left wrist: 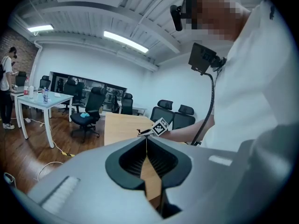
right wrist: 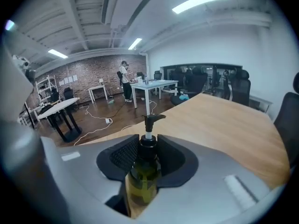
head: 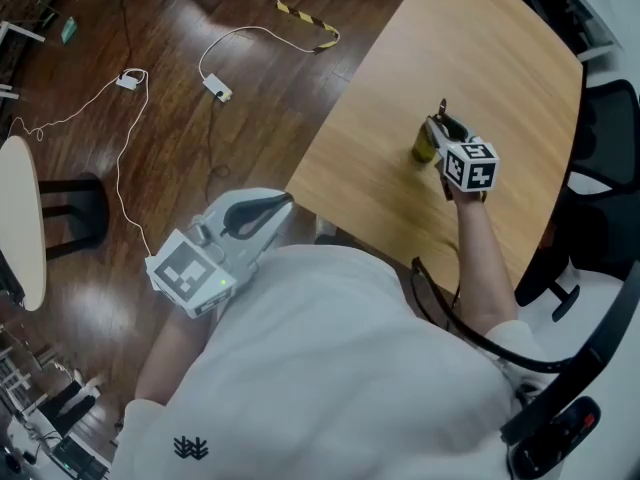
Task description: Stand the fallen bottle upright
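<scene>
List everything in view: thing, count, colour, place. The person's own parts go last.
pump bottle: one, olive green with black pump, on the table
table: one, light wood, in front of the person
floor: dark wood, left of the table
cables: at least two, white, on the floor
striped strip: one, yellow and black, on the floor
round table: one, pale, far left
office chairs: several, black, around the tables
left gripper: grey, jaws together, empty
right gripper: grey, shut on the bottle's neck
</scene>
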Demonstrator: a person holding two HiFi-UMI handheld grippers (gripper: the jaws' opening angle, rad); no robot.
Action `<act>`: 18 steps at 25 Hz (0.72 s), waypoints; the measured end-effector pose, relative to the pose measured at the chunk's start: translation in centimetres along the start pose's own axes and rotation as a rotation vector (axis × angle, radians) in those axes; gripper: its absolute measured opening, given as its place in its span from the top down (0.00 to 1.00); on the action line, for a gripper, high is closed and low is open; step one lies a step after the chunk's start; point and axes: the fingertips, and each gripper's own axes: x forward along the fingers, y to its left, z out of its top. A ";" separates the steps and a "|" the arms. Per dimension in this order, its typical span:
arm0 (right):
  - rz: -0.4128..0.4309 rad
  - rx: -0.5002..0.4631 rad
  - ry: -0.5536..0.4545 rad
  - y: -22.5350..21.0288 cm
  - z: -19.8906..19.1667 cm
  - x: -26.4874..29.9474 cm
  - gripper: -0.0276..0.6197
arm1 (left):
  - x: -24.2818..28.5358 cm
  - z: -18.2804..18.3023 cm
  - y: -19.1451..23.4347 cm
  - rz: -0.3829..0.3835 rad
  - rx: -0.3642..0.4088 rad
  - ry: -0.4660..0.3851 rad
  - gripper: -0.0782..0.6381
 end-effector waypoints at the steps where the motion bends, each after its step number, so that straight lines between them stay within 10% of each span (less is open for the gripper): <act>1: -0.015 -0.016 -0.015 0.4 0.0 -0.5 0.77 | -0.1 0.0 0.0 -0.005 0.003 0.002 0.89; 18: -0.216 -0.081 -0.078 1.0 -2.7 -4.9 0.69 | -4.0 -1.0 -2.3 -0.064 0.061 -0.027 0.89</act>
